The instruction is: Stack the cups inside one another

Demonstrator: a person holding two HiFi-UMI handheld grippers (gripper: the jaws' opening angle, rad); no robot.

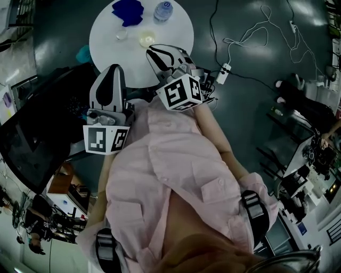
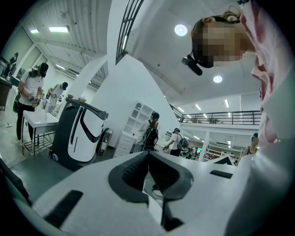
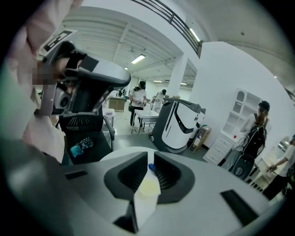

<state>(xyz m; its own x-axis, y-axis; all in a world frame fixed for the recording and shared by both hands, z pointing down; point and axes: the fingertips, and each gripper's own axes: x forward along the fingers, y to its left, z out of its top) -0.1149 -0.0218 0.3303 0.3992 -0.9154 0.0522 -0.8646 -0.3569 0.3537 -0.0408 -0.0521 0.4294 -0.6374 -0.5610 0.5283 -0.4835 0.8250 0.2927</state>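
Observation:
Two small cups stand on the round white table (image 1: 176, 32): a clear cup (image 1: 122, 34) and, to its right, a yellowish cup (image 1: 146, 38). My right gripper (image 1: 151, 49) points down at the table edge just short of the yellowish cup, jaws shut with nothing in them. In the right gripper view the yellowish cup (image 3: 148, 186) shows through the thin slit between the jaws of the right gripper (image 3: 150, 159). My left gripper (image 1: 114, 69) hangs beside the table, pointing level. In the left gripper view the left gripper (image 2: 148, 159) is shut and empty, and no cup shows.
A blue cloth (image 1: 128, 10) and a water bottle (image 1: 163, 10) lie at the table's far side. A dark chair (image 3: 85, 133) stands left of the table. Cables and a power strip (image 1: 224, 69) trail over the floor at right. A white-and-black machine (image 3: 177, 126) and people stand beyond.

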